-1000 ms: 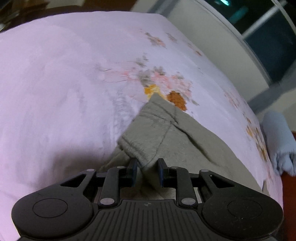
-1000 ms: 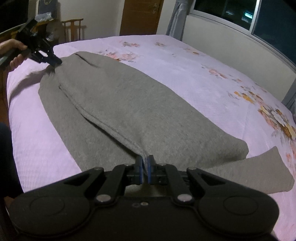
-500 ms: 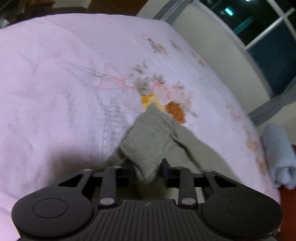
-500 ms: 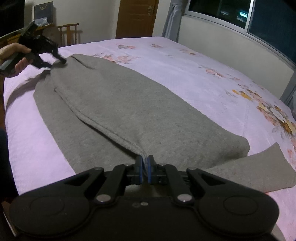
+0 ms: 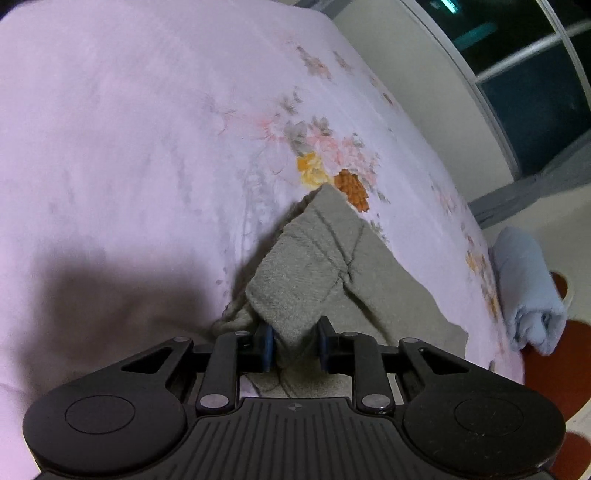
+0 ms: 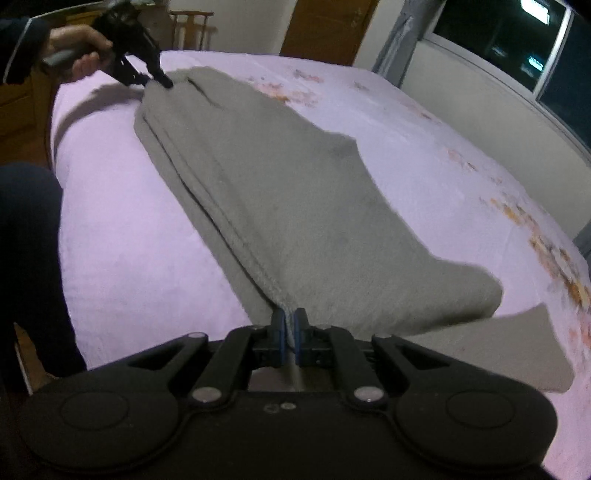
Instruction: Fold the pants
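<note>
Grey sweatpants [image 6: 295, 192] lie lengthwise on a pink floral bed sheet [image 6: 122, 236], one leg laid over the other. My right gripper [image 6: 290, 325] is shut on the near edge of the upper layer. My left gripper [image 5: 293, 343] is shut on a thick folded corner of the pants [image 5: 295, 280], with the jaws held apart by the cloth. The left gripper also shows in the right wrist view [image 6: 162, 79], at the far end of the pants, held by a hand. The lower leg's end [image 6: 517, 350] sticks out at the right.
A rolled light-blue towel [image 5: 528, 288] lies past the bed's right edge over a red-brown floor. A wall and dark window [image 6: 517, 55] run along the far side. A wooden door [image 6: 325, 29] and chair [image 6: 188, 29] stand behind. A dark-clothed leg [image 6: 29, 258] is at the left.
The upper leg has been carried further over the lower one, so the edges lie closer together. The left gripper has lifted and shifted with its corner; both grips hold.
</note>
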`<state>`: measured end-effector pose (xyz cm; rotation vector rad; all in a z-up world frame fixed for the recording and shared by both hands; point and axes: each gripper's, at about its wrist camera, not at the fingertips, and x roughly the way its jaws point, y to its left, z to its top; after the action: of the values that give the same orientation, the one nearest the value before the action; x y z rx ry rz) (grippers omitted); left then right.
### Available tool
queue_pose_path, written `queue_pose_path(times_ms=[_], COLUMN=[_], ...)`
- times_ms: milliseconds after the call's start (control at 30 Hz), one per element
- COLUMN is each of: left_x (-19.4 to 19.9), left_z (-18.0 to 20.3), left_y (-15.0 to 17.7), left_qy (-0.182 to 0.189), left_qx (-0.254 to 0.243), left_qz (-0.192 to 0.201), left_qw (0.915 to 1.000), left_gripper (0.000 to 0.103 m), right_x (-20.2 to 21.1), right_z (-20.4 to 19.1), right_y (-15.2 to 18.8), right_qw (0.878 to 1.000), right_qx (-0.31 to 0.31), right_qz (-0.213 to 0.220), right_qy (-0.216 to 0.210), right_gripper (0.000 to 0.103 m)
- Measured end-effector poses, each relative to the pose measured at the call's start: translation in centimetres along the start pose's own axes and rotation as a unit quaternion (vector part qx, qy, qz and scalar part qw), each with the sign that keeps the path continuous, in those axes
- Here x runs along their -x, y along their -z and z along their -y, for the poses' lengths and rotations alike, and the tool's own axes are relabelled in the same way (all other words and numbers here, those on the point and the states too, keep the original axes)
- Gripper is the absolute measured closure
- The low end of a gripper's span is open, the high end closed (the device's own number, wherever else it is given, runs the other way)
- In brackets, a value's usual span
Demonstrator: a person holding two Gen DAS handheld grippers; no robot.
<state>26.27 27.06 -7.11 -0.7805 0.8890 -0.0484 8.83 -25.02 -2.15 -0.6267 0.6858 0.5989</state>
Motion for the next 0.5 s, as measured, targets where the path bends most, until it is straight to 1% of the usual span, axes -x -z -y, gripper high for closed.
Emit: queue_pose_path(times_ms=[133,167,200,267,300,333,367,467,500], left_x=[2.7,2.8,2.5,1.2,0.8,1.0,1.4,2.6,2.5], left_z=[0.8,0.9,0.8,0.1,-0.4,-0.6,-0.4,0.5,0.6], left_y=[-0.1,0.0,0.1,0.3,0.4,0.3,0.2,-0.1,0.0], left_qy=[0.027,0.024,0.01,-0.011,-0.011,-0.005,0.001,0.011,0.002], left_qx=[-0.014,-0.02,-0.029,-0.026,-0.015,-0.002,-0.002,-0.023,-0.032], left_qz=[0.015,0.013,0.004,-0.017,-0.022,-0.018,-0.012,-0.002,-0.004], left_qw=[0.9994,0.9994,0.9995,0.9995,0.9996,0.9998,0.9999,0.9997,0.9995], left_gripper=[0.079,0.079,0.079,0.079,0.079,0.079,0.079,0.079,0.079], right_x=[1.7,2.2,2.4,1.5,0.2,-0.3,-0.3,1.1,1.5], right_z=[0.4,0.6,0.6,0.9,0.9,0.7,0.5,0.4,0.4], right_y=[-0.4,-0.5,-0.5,0.0,0.3,0.6,0.6,0.0,0.2], right_qw=[1.0,0.999,0.999,0.999,1.0,1.0,1.0,0.999,0.999], right_qx=[-0.011,-0.015,-0.017,-0.027,-0.025,-0.02,-0.019,-0.027,-0.028], right_qz=[0.023,0.028,0.03,0.018,0.003,-0.002,-0.001,0.018,0.021], right_qy=[0.012,0.013,0.014,0.003,-0.004,-0.003,0.0,0.007,0.007], right_gripper=[0.103,0.103,0.103,0.103,0.103,0.103,0.103,0.103,0.103])
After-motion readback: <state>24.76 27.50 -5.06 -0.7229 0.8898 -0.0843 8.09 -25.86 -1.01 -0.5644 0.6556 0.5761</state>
